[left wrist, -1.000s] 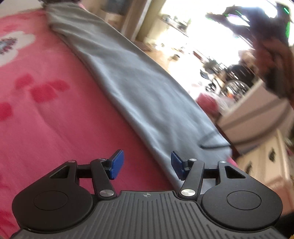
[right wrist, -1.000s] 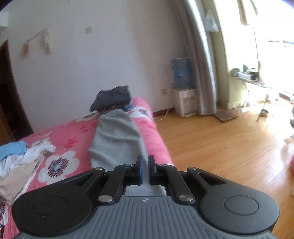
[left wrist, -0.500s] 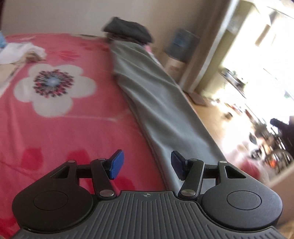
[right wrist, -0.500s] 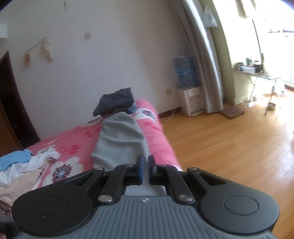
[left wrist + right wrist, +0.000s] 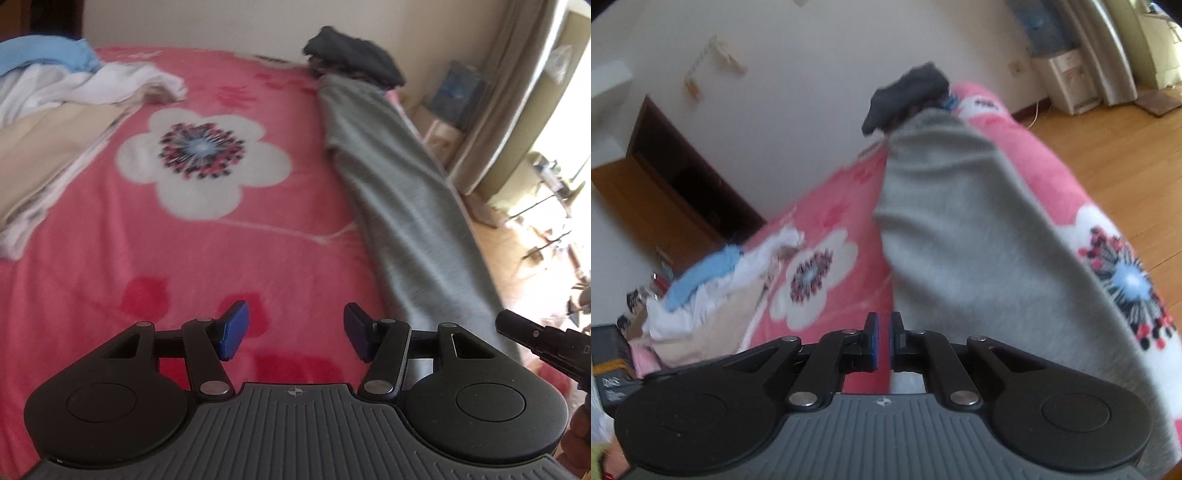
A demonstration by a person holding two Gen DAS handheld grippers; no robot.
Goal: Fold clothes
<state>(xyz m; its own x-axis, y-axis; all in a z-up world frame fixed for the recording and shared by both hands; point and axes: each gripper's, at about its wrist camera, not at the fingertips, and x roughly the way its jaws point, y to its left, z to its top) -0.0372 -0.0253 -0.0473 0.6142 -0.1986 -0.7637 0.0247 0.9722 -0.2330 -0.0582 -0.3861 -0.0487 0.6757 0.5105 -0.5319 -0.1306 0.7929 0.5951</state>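
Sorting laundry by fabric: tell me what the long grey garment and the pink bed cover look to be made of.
Grey garment: likely a cotton-type jersey or sweatshirt knit, matte, heathered grey, draping softly without sheen. Pink bed cover: apparently plush fleece, judging by its fuzzy, soft-edged printed flowers; motion blur leaves the pile uncertain.

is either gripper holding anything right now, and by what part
Left gripper: nothing, jaws open over the bedspread. Right gripper: shut at the grey garment's near edge; a hold cannot be told.
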